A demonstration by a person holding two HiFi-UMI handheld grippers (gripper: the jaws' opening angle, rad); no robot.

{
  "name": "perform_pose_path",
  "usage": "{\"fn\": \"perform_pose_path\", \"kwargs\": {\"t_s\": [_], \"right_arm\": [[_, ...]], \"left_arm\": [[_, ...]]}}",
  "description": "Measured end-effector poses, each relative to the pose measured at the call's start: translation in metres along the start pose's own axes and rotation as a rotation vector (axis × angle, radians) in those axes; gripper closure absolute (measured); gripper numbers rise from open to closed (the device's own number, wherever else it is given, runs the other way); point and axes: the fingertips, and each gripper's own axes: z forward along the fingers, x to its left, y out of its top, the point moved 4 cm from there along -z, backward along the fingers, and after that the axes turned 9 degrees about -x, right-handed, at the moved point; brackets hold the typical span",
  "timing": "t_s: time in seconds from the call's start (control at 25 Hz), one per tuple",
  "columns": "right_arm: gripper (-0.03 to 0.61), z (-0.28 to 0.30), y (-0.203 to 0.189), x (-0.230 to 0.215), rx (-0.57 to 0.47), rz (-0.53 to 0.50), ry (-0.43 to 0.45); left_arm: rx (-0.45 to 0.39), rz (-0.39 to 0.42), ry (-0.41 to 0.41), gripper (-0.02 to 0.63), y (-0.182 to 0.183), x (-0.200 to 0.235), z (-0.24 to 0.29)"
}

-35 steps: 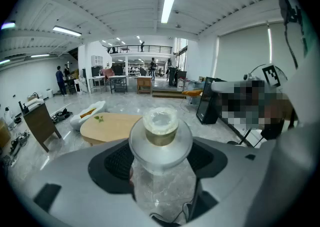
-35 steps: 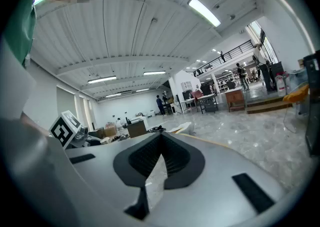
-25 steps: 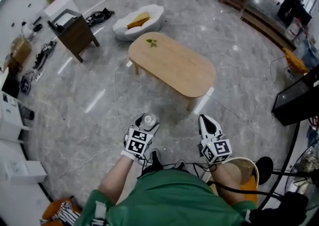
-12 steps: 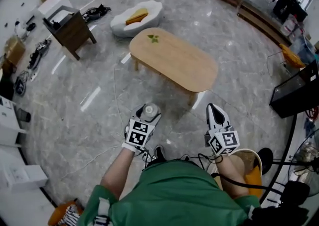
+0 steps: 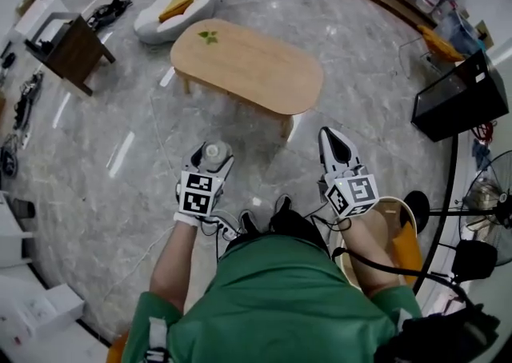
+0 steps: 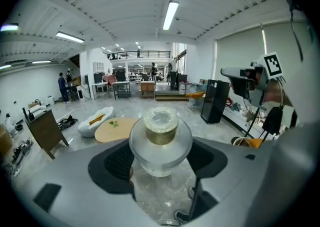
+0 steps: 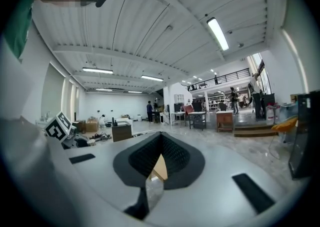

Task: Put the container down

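Clamping the container [image 6: 160, 138], the left gripper [image 5: 213, 163] holds steady; right gripper [image 5: 330, 139] jaws stay closed; table [image 5: 248, 65] has shifted leftward.

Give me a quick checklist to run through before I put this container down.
1. Grip: ok. The left hand-held gripper is shut on the container.
2. Container upright: ok. Its top faces up in the head view.
3. Surface underneath: not ok. Only floor lies below it; the wooden table is ahead, apart from it.
4. Landing spot: ok. The tabletop is bare except for a small green item near its far-left end.
5. Right hand-held gripper: ok, shut with nothing between its jaws.
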Motion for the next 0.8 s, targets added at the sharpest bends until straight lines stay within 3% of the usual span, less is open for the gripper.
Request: {"fn": "perform_pose_path", "kwargs": {"t_s": [0.48,0.8], "right_arm": [[0.566,0.071,-0.023,-0.068,-0.005,0.091,0.041],[0.565,0.160,-0.033,-0.134,0.013,0.143,0.120]], "left_arm": [[0.053,-0.017,0.050,0.278,0.029,0.014,0.067],[0.035,-0.090,0.103,0.278,0.065,0.035,0.140]]}}
